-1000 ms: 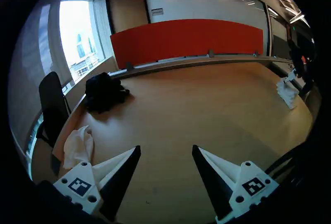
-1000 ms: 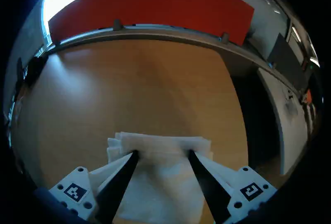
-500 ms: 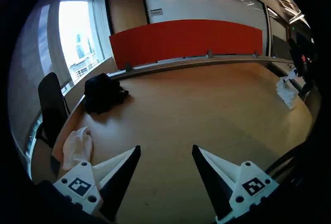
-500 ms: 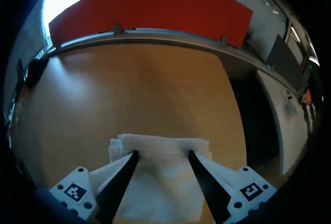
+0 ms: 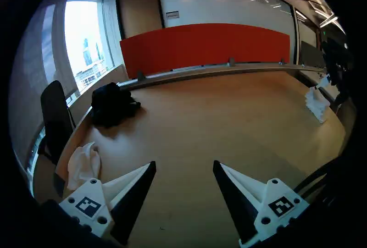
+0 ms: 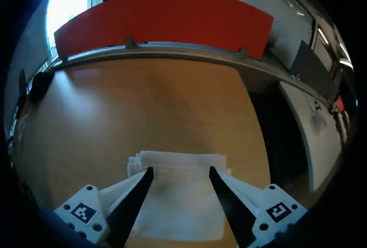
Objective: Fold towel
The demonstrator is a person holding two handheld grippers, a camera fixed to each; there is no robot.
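Observation:
A folded white towel (image 6: pixel 179 197) lies flat on the wooden table (image 6: pixel 137 106), under and just past the tips of my right gripper (image 6: pixel 180 170). That gripper is open, its fingers astride the towel without pressing it. In the left gripper view the same folded towel (image 5: pixel 316 103) sits at the table's far right edge with the other gripper (image 5: pixel 326 83) above it. My left gripper (image 5: pixel 183 164) is open over bare table (image 5: pixel 206 119), nothing between its fingers. A crumpled white towel (image 5: pixel 82 165) lies near the table's left edge, beside the left finger.
A black bundle (image 5: pixel 110 103) rests at the back left of the table, with a black office chair (image 5: pixel 55 115) beyond the left edge. A red divider (image 5: pixel 206 46) runs along the far side. A second grey desk (image 6: pixel 316 142) stands across a gap to the right.
The right gripper has tilted up and drawn back a little, and the folded towel now lies flatter beneath it. The left gripper has barely shifted.

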